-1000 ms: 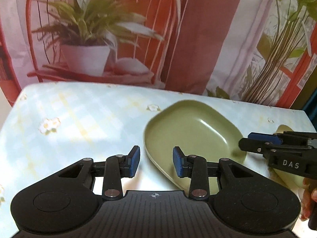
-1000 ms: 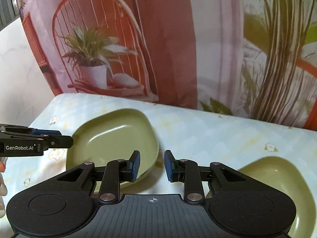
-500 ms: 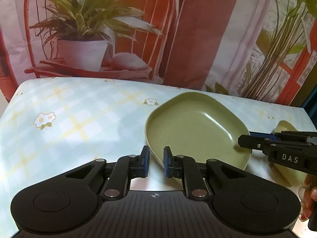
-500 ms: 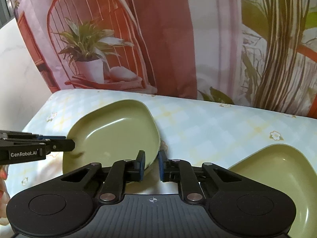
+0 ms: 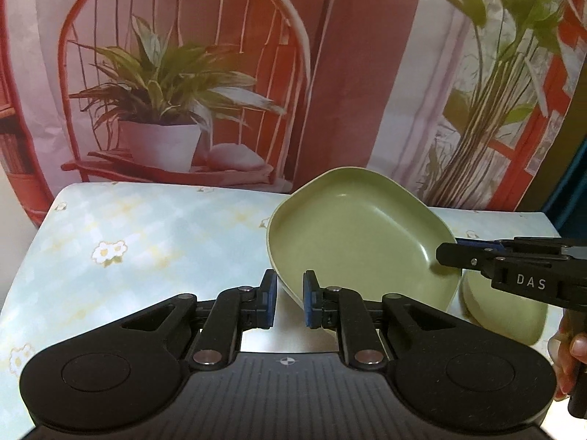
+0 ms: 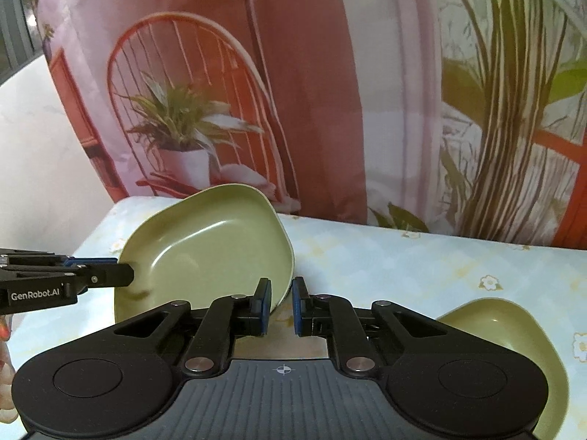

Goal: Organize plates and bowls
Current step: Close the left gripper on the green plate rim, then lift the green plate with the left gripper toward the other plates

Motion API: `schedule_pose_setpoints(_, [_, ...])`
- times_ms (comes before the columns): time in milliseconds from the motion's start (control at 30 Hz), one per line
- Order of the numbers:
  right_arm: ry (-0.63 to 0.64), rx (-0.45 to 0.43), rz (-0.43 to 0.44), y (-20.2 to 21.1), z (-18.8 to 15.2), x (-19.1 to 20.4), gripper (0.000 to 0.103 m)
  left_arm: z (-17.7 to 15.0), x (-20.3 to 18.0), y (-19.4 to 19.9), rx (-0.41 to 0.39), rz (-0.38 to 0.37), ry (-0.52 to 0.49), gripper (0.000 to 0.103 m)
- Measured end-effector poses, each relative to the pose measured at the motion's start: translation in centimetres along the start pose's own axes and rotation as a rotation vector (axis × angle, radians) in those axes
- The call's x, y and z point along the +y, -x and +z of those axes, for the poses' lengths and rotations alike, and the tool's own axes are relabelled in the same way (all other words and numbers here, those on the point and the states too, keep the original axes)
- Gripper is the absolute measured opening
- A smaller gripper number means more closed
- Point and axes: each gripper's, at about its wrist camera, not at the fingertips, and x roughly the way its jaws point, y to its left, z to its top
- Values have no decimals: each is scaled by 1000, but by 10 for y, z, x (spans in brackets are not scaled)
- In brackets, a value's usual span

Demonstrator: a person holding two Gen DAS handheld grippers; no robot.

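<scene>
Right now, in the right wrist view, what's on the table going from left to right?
Left gripper coming in from the left edge → the lifted green plate, held at both rims → right gripper → second green plate lying on the tablecloth.

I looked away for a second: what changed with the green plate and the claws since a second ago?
Both claws closed on opposite rims of the green plate: the left claw on its near-left rim, the right claw on the other, and lifted it tilted off the table. The second green dish stayed on the table.
</scene>
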Motion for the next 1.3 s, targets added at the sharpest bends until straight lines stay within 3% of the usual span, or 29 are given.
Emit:
schedule_pose_setpoints(467, [24, 6, 31, 57, -31, 18, 11, -36, -14, 56, 11, -2, -24, 16])
schedule_pose_setpoints(833, [16, 50, 45, 72, -66, 22, 11, -70, -13, 63, 68, -6, -5, 17])
schedule_pose_setpoints(1300, [21, 87, 48, 71, -80, 26, 12, -86, -11, 64, 99, -12, 10, 17])
